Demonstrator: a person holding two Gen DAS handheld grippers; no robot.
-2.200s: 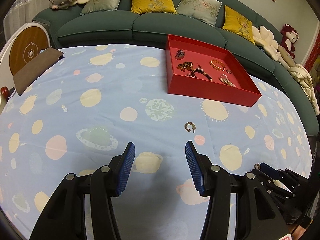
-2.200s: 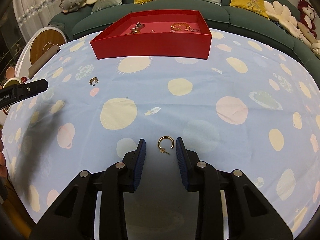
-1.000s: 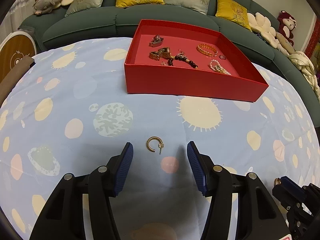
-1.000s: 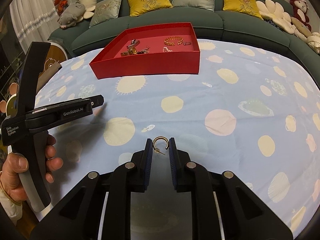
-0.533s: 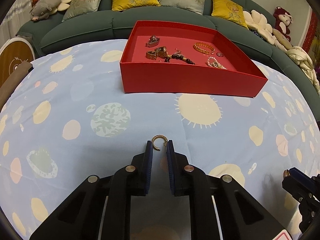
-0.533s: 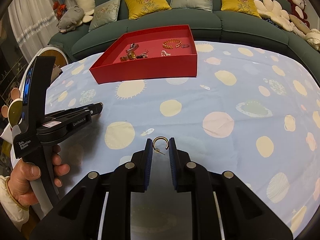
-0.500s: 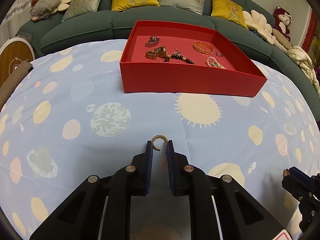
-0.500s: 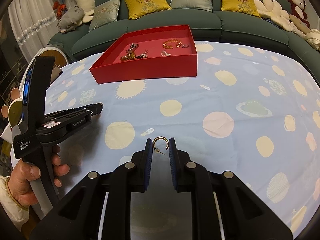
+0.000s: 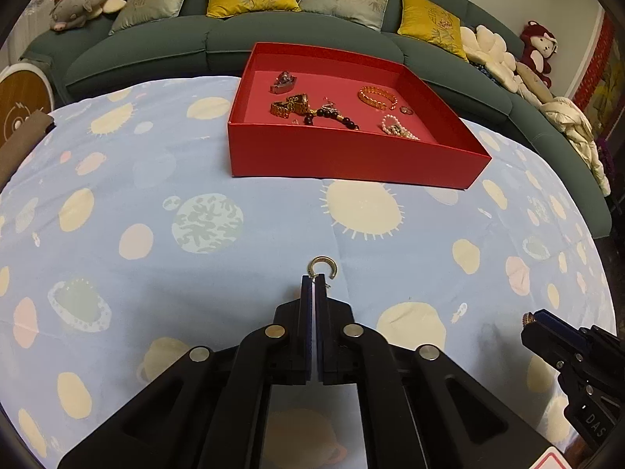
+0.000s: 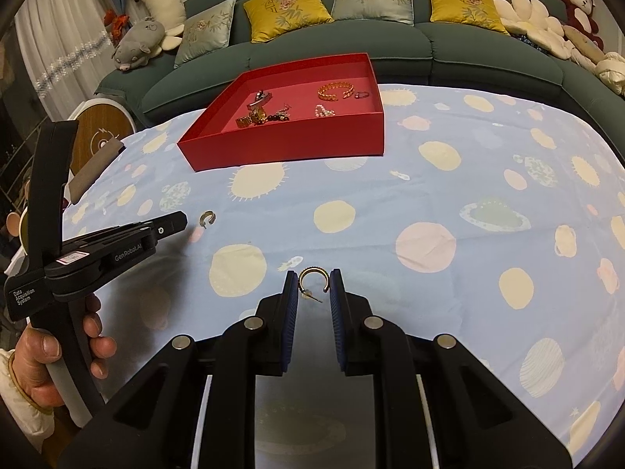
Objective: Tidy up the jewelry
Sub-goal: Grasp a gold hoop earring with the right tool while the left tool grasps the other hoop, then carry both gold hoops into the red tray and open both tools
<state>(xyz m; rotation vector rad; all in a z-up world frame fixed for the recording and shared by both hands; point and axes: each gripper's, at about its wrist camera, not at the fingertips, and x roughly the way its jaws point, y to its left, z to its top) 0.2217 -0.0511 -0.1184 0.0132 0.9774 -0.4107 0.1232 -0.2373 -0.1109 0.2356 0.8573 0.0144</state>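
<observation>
A gold hoop earring (image 9: 322, 260) lies on the planet-print cloth at the tips of my left gripper (image 9: 313, 278). Its jaws are pressed together on the hoop's near end, and the post sticks out to the right. From the right wrist view that earring (image 10: 203, 218) sits just past the left gripper (image 10: 181, 221). My right gripper (image 10: 313, 277) is shut on a second gold hoop earring (image 10: 313, 270), pads against both sides of the ring. The red box (image 9: 351, 164) stands beyond with several jewelry pieces inside.
The right gripper's tip (image 9: 533, 318) shows at the lower right of the left wrist view. A person's hand (image 10: 43, 351) holds the left gripper's handle. A green sofa (image 10: 351, 47) with cushions and plush toys curves behind the table. A brown pad (image 10: 93, 172) lies at the left edge.
My left gripper's jaws went from wide apart on both sides of the earring to shut at its near end. The right gripper kept its hold and stayed put.
</observation>
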